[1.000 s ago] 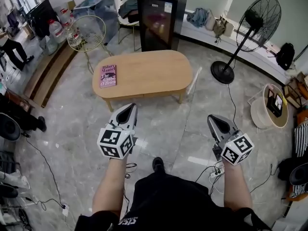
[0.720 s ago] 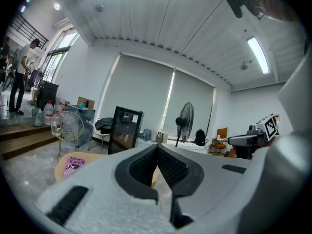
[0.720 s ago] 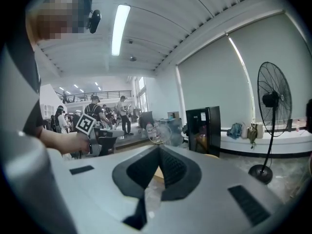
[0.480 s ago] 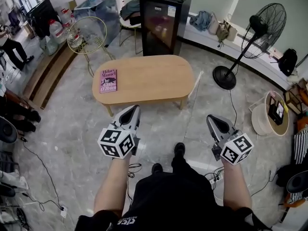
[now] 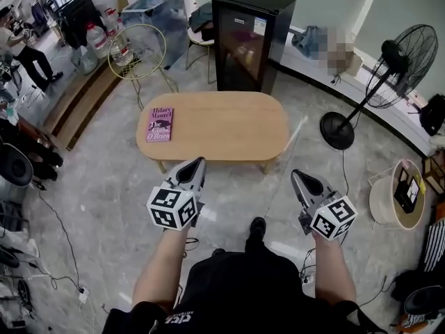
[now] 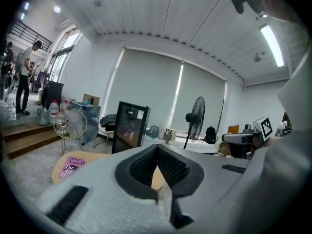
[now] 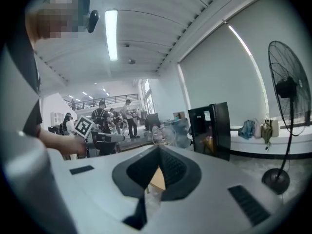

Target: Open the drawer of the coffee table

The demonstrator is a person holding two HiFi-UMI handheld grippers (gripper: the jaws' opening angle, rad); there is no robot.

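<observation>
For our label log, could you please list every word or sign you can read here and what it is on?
"Hilary Mantel" and "The": pink book on the coffee table; the remaining title words are blurred.
Sticker on the black fridge: too small to read.
Print on the person's shirt: cut off, unreadable.

The person has walked closer to the coffee table [image 5: 229, 127] — it now sits lower in the head view. Its near edge is just above the tip of the left gripper [image 5: 198, 163]. Before, a wider strip of floor lay between them. The right gripper [image 5: 297, 177] has come nearer to the table too. A black shoe [image 5: 257, 226] now shows between the arms — further right than the one seen at the start. The standing fan [image 5: 407, 65] has slid right and down in the picture.
</observation>
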